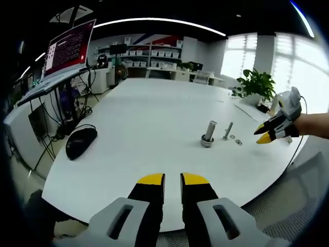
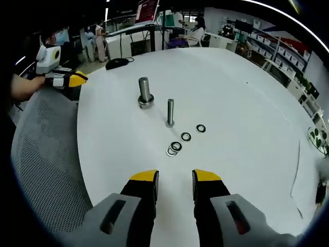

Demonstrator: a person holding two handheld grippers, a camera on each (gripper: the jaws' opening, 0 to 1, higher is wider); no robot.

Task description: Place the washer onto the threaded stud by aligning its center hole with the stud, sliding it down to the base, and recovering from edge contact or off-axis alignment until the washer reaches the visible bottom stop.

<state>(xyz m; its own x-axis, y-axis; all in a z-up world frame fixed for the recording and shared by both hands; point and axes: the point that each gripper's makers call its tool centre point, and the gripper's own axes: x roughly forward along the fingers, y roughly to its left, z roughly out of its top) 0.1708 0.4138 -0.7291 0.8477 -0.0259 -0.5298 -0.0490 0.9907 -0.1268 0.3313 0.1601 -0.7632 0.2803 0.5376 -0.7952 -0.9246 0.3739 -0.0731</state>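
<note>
In the left gripper view, a black mouse [image 1: 80,141] lies near the table's [image 1: 149,118] left edge, below a laptop [image 1: 67,51] on a raised stand. The left gripper [image 1: 172,179] hangs over the near edge with its jaws narrow and nothing between them. Toward the right edge stands a thick stud [image 1: 208,134] on a round base, with a thinner threaded stud [image 1: 227,130] just beside it and small washers [image 1: 235,139] lying flat close by. The right gripper [image 1: 263,134] comes in past the right edge, held in a person's hand, jaws nearly closed and empty.

In the right gripper view, the left gripper [image 2: 79,78] sits at the table's [image 2: 241,118] left edge. The thick stud [image 2: 144,92] stands upright, the threaded stud [image 2: 170,113] just to its right. Washers [image 2: 185,137] lie in a loose row near the threaded stud's foot, none on it. The right gripper [image 2: 175,177] hovers above the near edge, jaws a narrow gap apart, holding nothing.
</note>
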